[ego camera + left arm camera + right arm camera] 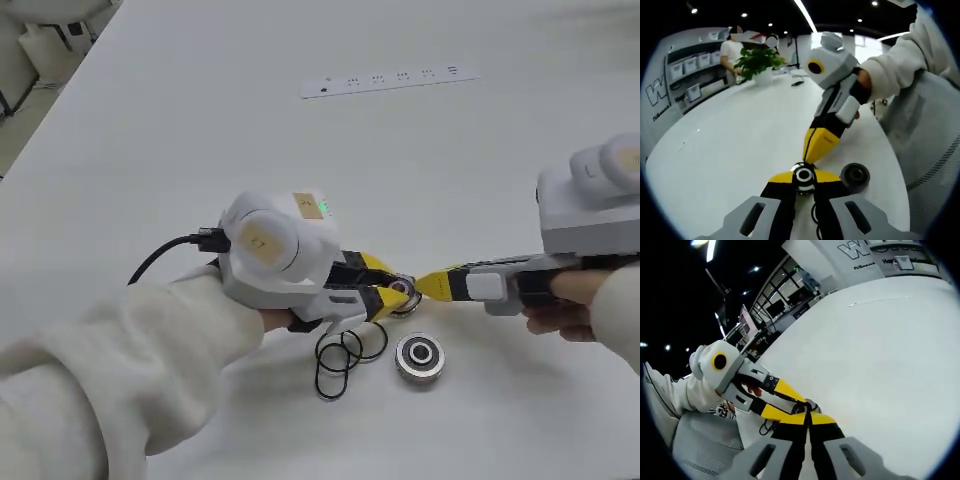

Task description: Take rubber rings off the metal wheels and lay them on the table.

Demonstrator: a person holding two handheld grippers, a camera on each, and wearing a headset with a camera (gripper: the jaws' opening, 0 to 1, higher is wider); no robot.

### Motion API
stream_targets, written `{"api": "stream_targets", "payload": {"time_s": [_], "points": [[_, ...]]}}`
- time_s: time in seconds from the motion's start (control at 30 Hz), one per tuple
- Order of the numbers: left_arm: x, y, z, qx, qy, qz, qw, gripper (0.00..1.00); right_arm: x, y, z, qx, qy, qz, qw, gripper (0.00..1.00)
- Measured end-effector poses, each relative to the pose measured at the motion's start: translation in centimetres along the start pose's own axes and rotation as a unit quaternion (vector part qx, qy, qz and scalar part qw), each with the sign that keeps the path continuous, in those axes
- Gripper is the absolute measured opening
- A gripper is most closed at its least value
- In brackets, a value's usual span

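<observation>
My left gripper [384, 289] is shut on a small metal wheel [402, 292] just above the white table [200, 130]. In the left gripper view the wheel [804, 175] sits between the yellow jaw tips, its dark rubber ring around the rim. From the right, my right gripper [423, 286] meets the wheel with its jaws together, pinching at the ring on the rim. In the right gripper view its closed tips [810, 416] touch the wheel [811, 405]. A second wheel [418, 357] lies on the table near several loose black rubber rings [345, 355].
A white power strip [390, 80] lies far back on the table. A black cable [165, 255] trails left from the left gripper. In the left gripper view a potted plant [759, 62] and a person stand at the far end of the table.
</observation>
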State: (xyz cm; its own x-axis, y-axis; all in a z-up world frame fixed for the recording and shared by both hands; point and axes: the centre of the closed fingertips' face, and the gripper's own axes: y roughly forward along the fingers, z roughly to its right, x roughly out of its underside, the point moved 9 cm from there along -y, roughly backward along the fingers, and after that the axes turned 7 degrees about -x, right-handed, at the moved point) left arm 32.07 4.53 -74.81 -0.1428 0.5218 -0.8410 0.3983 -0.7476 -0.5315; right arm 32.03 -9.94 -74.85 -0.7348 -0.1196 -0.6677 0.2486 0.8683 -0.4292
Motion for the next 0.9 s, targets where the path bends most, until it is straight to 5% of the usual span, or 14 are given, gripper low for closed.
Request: {"api": "stream_targets", "payload": {"time_s": [0.9], "points": [[0.26, -0.12, 0.15, -0.008, 0.007, 0.016, 0.9998, 0.13, -0.73, 0.15, -0.81, -0.023, -0.035, 0.002, 0.9991, 0.00]]}}
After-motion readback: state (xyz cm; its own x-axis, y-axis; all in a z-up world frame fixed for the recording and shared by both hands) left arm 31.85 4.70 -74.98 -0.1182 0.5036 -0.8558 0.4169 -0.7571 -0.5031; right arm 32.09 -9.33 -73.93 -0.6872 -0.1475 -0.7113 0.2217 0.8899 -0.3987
